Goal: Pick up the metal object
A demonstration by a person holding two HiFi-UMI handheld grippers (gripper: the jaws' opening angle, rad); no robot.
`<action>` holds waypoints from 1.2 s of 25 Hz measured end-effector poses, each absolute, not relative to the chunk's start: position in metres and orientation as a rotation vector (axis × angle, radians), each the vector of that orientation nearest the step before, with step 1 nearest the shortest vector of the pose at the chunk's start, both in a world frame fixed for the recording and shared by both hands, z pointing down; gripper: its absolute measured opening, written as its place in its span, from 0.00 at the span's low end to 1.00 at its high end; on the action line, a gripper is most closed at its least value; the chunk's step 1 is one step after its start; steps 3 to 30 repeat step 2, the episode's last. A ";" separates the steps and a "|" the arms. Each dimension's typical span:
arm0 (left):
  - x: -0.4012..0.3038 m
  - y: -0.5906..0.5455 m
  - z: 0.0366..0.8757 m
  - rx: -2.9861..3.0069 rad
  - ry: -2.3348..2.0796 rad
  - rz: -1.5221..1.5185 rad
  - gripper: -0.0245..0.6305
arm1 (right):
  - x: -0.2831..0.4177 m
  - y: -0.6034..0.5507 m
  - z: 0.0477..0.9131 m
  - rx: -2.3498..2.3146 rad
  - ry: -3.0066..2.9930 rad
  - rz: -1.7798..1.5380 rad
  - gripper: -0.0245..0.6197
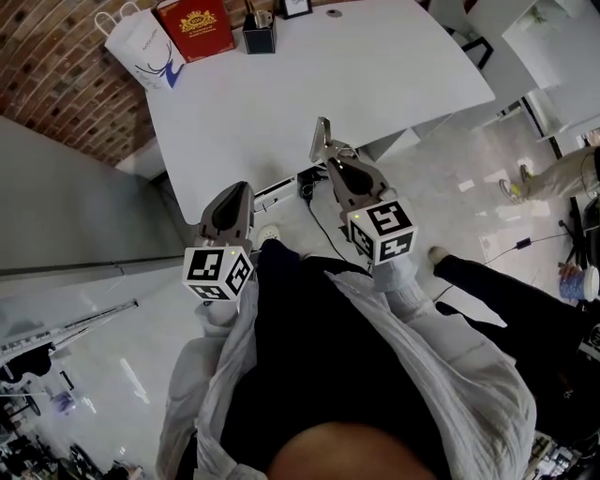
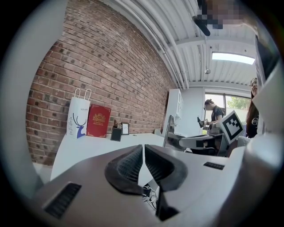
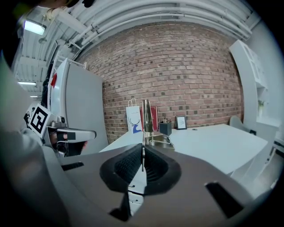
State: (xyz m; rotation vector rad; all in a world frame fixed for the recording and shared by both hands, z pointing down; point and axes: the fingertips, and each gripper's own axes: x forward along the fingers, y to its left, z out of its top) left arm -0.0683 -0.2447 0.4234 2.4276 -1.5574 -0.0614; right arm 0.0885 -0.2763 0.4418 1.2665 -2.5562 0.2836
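The metal object (image 1: pixel 323 142) is a thin shiny piece with a flat blade and a small base, held up in the air just off the near edge of the white table (image 1: pixel 375 66). My right gripper (image 1: pixel 330 161) is shut on its lower end. In the right gripper view the blade (image 3: pixel 147 116) stands upright between the pads of that gripper (image 3: pixel 142 150). The left gripper view shows it from the side (image 2: pixel 169 130). My left gripper (image 1: pixel 236 190) hangs beside it to the left, apart from it, shut (image 2: pixel 143 148) with nothing between its pads.
At the table's far end by the brick wall stand a white paper bag (image 1: pixel 141 42), a red box (image 1: pixel 195 26), a black pen holder (image 1: pixel 260 33) and a small frame (image 1: pixel 295 7). Cables (image 1: pixel 309 192) lie under the table's near edge. A grey cabinet (image 1: pixel 75 206) stands left.
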 end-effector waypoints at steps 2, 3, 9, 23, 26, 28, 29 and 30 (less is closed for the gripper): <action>-0.069 -0.243 0.423 2.425 -1.558 -0.065 0.08 | 0.087 -0.275 0.442 1.261 -2.557 0.283 0.05; -0.069 -0.243 0.423 2.425 -1.558 -0.065 0.08 | 0.087 -0.275 0.442 1.261 -2.557 0.283 0.05; -0.069 -0.243 0.423 2.425 -1.558 -0.065 0.08 | 0.087 -0.275 0.442 1.261 -2.557 0.283 0.05; -0.069 -0.243 0.423 2.425 -1.558 -0.065 0.08 | 0.087 -0.275 0.442 1.261 -2.557 0.283 0.05; -0.069 -0.243 0.423 2.425 -1.558 -0.065 0.08 | 0.087 -0.275 0.442 1.261 -2.557 0.283 0.05; -0.069 -0.243 0.423 2.425 -1.558 -0.065 0.08 | 0.087 -0.275 0.442 1.261 -2.557 0.283 0.05; -0.069 -0.243 0.423 2.425 -1.558 -0.065 0.08 | 0.087 -0.275 0.442 1.261 -2.557 0.283 0.05; -0.069 -0.243 0.423 2.425 -1.558 -0.065 0.08 | 0.087 -0.275 0.442 1.261 -2.557 0.283 0.05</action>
